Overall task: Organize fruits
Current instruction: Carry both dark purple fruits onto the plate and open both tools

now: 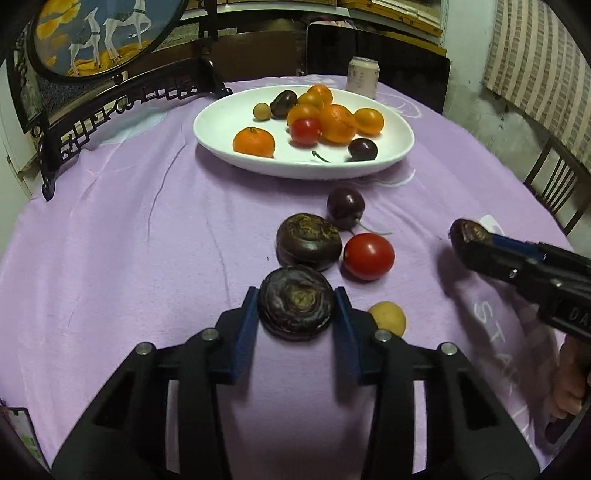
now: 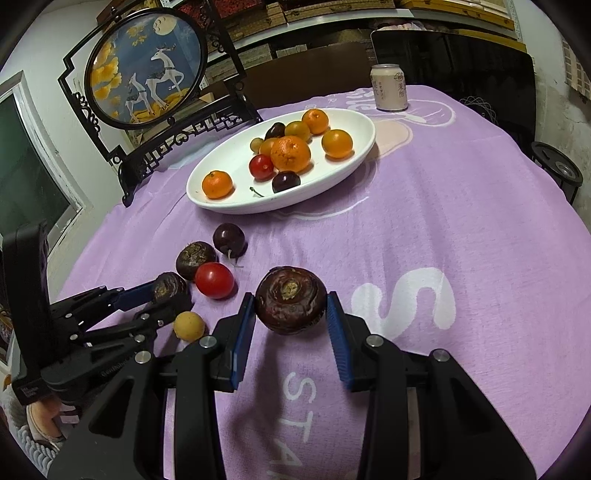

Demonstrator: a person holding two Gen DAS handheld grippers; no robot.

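Both my grippers [image 1: 296, 308] [image 2: 291, 308] clamp a water chestnut [image 1: 296, 308] [image 2: 291, 300] each; hard, slick, grip flat sides; plate [image 1: 221, 142] at 12.

Left wrist view: sat low behind the left gripper [image 1: 297, 306], looked forward along its blue fingers across the purple tablecloth [image 1: 129, 240] toward the white plate [image 1: 221, 122] at the far side.
Right wrist view: rode behind the right gripper [image 2: 291, 314], faced the same way but from further right, and saw the plate [image 2: 343, 162] up and to the left.
Nearness: each camera was close to its own fingers; the plate lay well beyond.
Cross-sight: the left view caught the right gripper [image 1: 465, 240] at its right edge; the right view caught the left gripper [image 2: 168, 291] at its lower left.
Shared ground: plate, can [image 1: 363, 75] [image 2: 388, 88], framed deer screen [image 1: 99, 33] [image 2: 146, 64], loose red tomato [image 1: 368, 256] [image 2: 214, 280].
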